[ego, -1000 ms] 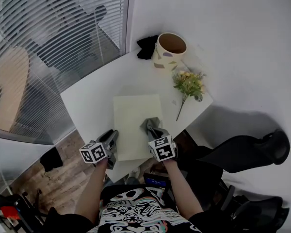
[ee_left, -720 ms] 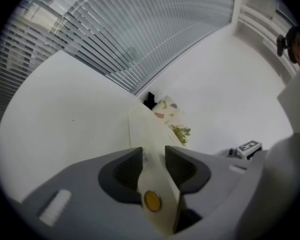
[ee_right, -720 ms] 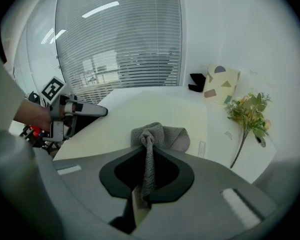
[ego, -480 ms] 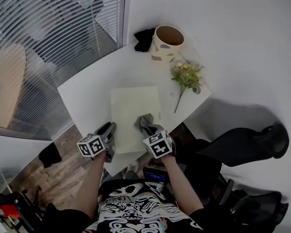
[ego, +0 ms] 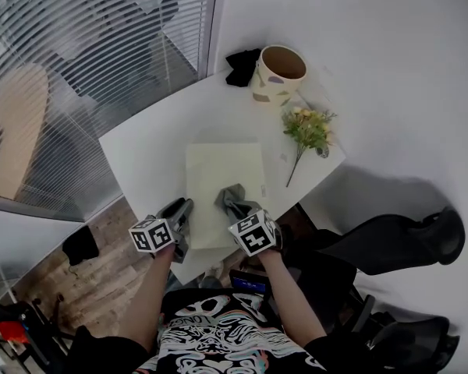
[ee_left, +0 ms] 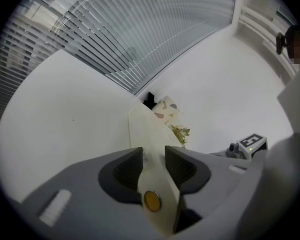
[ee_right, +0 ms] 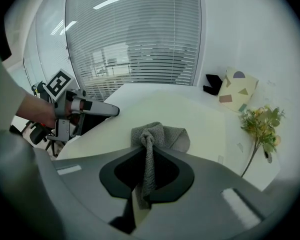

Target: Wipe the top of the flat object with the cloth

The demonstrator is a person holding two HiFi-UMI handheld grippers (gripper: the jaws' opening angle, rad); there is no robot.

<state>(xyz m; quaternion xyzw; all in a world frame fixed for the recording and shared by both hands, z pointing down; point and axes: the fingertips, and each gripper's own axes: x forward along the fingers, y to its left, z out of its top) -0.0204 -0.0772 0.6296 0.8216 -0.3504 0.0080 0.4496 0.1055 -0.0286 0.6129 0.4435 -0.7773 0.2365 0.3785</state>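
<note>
- Okay, far L: window blinds (ego: 78,68) run past the white table (ego: 152,150).
- L gripper (ego: 182,207) is at the near-L edge of the mat (ego: 222,170). In its own view the jaws are narrow, pinched on the pale mat (ee_left: 140,129) edge. A small yellow disc (ee_left: 151,200) sits on the mat just behind the pads.
- Mat lies flat mid-table, long side running away from the person, near end close to the table's near edge.
- Cloth (ego: 232,199): grey, bunched, resting on the mat's near-R part.
- R gripper (ego: 242,211) is right behind it, jaws closed on a twisted tail of the cloth (ee_right: 157,134). The rest of the cloth is fanned out on the mat in front of the tips.
- In the R gripper view, the L gripper (ee_right: 112,111) shows at L, tips at the mat's edge.
- Far end of table: a black item (ego: 240,66) just beside the vase (ego: 279,72). Vase is cream w/ coloured patches, upright, open top.
- Flower sprig (ego: 308,131) lies on the table R of the mat, apart from it, stem pointing to the near edge.
- Far R, off the table: black chair (ego: 398,244).
</note>
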